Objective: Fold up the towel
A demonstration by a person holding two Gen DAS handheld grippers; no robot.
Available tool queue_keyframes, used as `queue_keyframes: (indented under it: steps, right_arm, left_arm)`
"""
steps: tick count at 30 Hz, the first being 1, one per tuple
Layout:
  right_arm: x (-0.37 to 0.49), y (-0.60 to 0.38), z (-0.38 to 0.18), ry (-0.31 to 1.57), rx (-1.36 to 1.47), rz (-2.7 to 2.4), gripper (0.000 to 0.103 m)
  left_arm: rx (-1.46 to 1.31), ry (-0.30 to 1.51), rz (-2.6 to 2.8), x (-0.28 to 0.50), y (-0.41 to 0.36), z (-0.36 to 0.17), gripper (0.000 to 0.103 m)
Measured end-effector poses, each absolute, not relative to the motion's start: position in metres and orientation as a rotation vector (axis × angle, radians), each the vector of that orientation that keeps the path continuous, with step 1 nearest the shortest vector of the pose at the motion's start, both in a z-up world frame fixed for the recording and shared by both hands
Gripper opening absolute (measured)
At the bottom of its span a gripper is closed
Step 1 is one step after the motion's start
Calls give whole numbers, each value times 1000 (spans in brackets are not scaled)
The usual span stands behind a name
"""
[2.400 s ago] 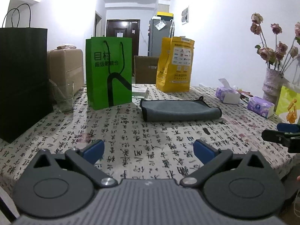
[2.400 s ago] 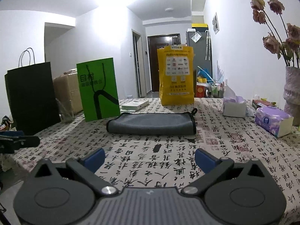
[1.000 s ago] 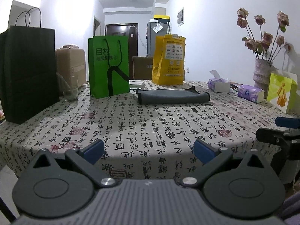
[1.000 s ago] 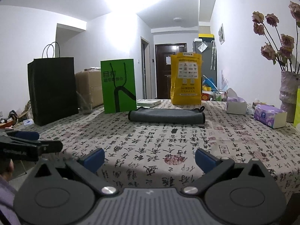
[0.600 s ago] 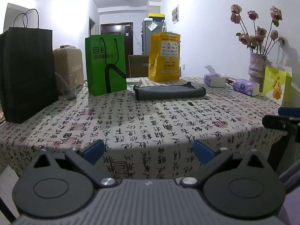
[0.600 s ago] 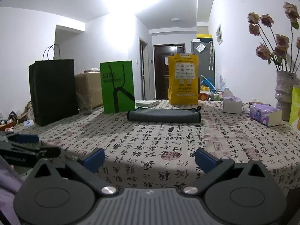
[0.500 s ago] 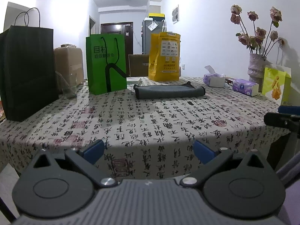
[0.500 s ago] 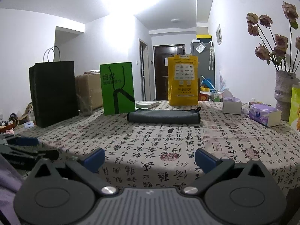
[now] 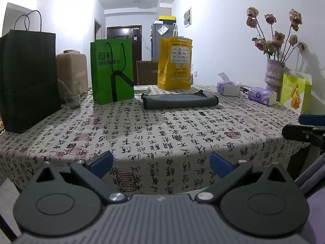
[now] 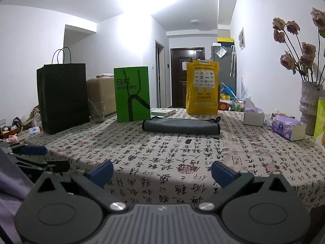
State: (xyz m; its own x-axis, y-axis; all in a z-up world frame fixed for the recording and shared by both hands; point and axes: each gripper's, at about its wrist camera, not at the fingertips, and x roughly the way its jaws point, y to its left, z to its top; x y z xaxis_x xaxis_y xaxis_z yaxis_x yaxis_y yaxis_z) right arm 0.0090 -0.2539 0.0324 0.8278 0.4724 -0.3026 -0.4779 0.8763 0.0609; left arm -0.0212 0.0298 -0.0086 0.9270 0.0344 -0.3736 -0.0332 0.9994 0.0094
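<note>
Risk is slight: both grippers, left [image 9: 160, 162] and right [image 10: 162, 171], hang jaws wide and empty off the tabletop's [image 9: 162, 134] near edge, far from the folded grey towel [image 9: 179, 101].

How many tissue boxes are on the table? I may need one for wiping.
2, both on the table's right side: a white tissue box nearer the yellow bag, and a purple tissue pack beside the vase.
</note>
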Motion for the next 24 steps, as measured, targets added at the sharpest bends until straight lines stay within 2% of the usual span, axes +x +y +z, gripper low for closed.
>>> queue_keyframes:
  steps: [24]
  right_arm:
    - [15,-252,27,345,-12,513,103]
  left_arm:
    - [0,386,24,-21,29,-8,103]
